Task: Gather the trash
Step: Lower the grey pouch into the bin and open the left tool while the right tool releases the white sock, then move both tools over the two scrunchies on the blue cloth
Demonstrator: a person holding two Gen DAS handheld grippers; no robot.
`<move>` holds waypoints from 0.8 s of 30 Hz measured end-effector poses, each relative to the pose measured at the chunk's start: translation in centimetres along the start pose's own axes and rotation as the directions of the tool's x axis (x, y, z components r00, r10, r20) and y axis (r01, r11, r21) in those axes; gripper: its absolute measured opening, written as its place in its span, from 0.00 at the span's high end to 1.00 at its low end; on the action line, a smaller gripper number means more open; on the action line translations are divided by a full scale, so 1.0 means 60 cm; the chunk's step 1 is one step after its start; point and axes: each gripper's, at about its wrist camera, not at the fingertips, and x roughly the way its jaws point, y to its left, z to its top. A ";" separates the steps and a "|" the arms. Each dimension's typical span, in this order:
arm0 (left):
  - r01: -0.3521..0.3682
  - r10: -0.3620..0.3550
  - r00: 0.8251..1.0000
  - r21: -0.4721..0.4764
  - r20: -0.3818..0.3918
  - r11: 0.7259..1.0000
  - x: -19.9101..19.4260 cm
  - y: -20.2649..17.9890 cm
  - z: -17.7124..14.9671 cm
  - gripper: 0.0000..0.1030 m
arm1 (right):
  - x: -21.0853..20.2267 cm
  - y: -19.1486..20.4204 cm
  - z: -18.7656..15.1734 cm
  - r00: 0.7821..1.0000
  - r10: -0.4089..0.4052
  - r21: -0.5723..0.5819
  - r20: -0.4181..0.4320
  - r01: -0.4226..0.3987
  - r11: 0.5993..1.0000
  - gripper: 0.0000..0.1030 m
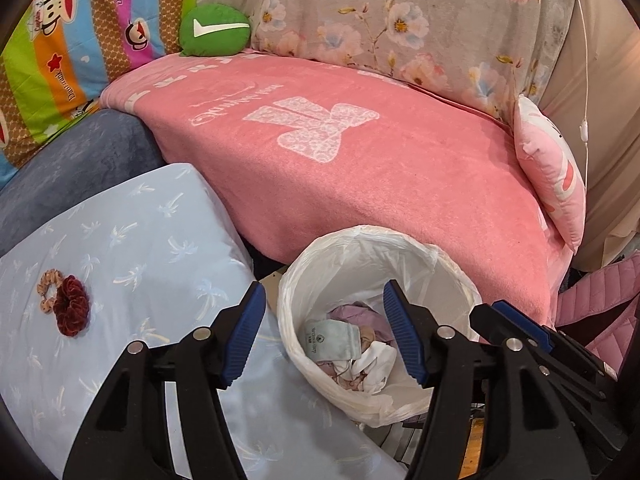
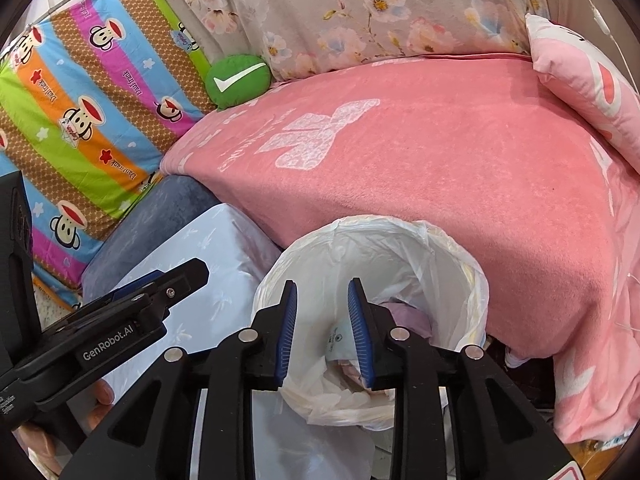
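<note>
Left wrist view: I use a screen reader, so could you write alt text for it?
The left gripper hangs open and empty over a bin lined with a white bag, crumpled trash inside. The bin stands beside a pink blanket; two scrunchies lie on a pale blue cushion to its left.

Both wrist cameras look steeply down, close above the lined bin (image 1: 372, 320), sharing the pink blanket (image 2: 440, 184) behind.
</note>
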 end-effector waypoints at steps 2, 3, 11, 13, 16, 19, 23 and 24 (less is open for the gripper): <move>-0.005 0.005 1.000 -0.013 -0.004 1.000 -0.001 0.010 -0.005 0.43 | 0.004 0.007 -0.006 1.000 0.005 -0.009 -0.011 -0.005 1.000 0.72; -0.007 0.007 1.000 -0.020 -0.007 1.000 -0.001 0.016 -0.008 0.43 | 0.006 0.010 -0.008 1.000 0.007 -0.013 -0.016 -0.007 1.000 0.72; -0.044 0.043 0.999 -0.080 -0.021 0.996 -0.007 0.071 -0.027 0.36 | 0.024 0.054 -0.024 0.998 0.029 -0.059 -0.049 -0.032 0.998 0.67; -0.053 0.051 0.998 -0.112 -0.022 0.992 -0.011 0.093 -0.033 0.34 | 0.031 0.070 -0.030 0.997 0.037 -0.073 -0.061 -0.041 0.996 0.66; -0.081 0.077 0.997 -0.144 -0.029 0.986 -0.014 0.125 -0.042 0.30 | 0.041 0.097 -0.041 0.996 0.049 -0.097 -0.079 -0.056 0.994 0.64; -0.112 0.108 0.994 -0.175 -0.031 0.978 -0.019 0.162 -0.053 0.28 | 0.055 0.130 -0.049 0.993 0.063 -0.125 -0.100 -0.075 0.989 0.63; -0.153 0.147 0.988 -0.223 -0.043 0.963 -0.028 0.216 -0.070 0.27 | 0.072 0.175 -0.060 0.989 0.082 -0.158 -0.126 -0.101 0.982 0.63; -0.161 0.155 0.987 -0.233 -0.045 0.959 -0.031 0.227 -0.074 0.27 | 0.076 0.187 -0.062 0.987 0.087 -0.166 -0.132 -0.109 0.980 0.63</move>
